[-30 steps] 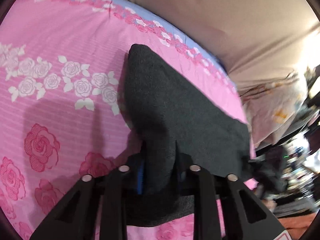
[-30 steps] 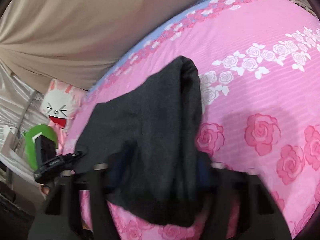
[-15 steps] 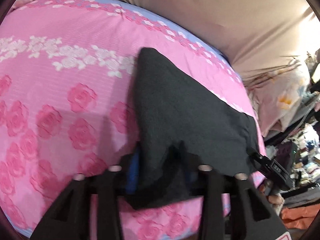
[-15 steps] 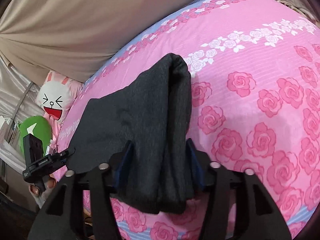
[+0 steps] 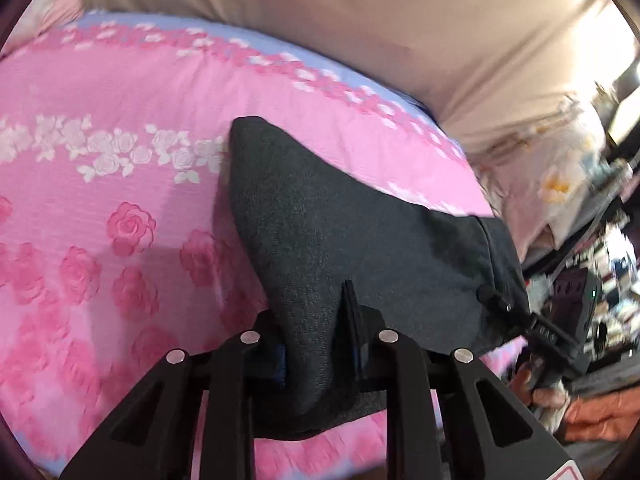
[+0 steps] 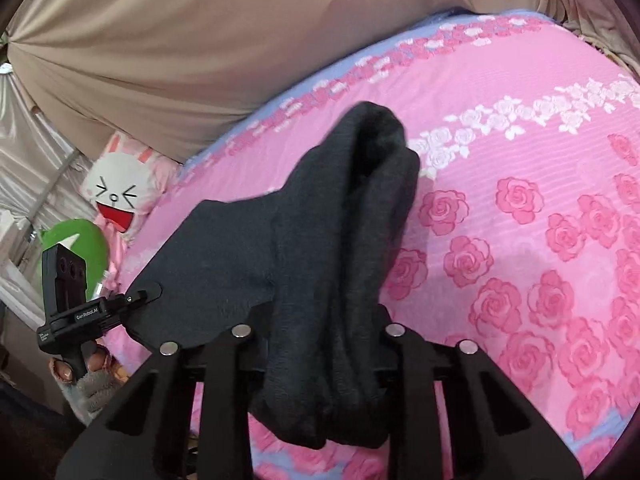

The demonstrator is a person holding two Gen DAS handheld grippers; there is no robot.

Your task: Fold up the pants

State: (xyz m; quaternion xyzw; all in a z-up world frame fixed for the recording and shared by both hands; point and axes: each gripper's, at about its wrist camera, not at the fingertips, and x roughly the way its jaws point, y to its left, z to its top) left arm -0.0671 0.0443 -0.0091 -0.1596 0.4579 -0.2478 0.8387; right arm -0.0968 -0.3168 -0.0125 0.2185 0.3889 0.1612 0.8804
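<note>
Both views are bright and evenly lit, with strong fisheye bending and dark corners at the frame edges. In the left wrist view, glare washes out the upper right, and the right edge is smeared by motion blur. Soft shadows lie on the pink bedsheet (image 5: 120, 208) at center left there, and at center right in the right wrist view.

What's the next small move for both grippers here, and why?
Probably carry both ends forward and lower them. The left gripper and right gripper are each shut on a bunched end of the dark pants, whose far fold rests on the pink bedsheet while the near edge hangs lifted.
</note>
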